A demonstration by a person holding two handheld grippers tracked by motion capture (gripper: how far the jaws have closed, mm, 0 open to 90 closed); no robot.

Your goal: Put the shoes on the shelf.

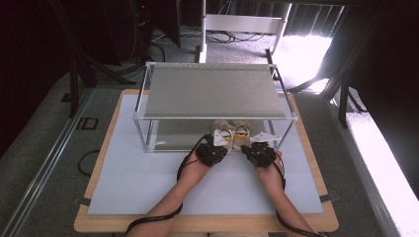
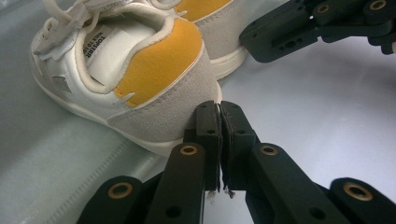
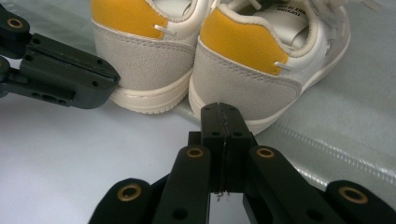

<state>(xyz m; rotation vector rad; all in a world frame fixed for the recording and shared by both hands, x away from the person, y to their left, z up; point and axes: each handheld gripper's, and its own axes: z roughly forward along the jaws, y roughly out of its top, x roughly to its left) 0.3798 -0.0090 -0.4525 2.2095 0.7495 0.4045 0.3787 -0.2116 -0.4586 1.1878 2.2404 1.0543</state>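
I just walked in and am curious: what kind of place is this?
Probably a lab or test room: a table with a metal rack, cables on the floor, and two grippers, left and right, pushing shoes.

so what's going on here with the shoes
A person holds a gripper in each hand at the heels of a pair of small white and yellow shoes, which sit at the front edge of a metal-framed shelf on the table. The left gripper and right gripper are both shut, tips against the shoe heels, as if pushing them.
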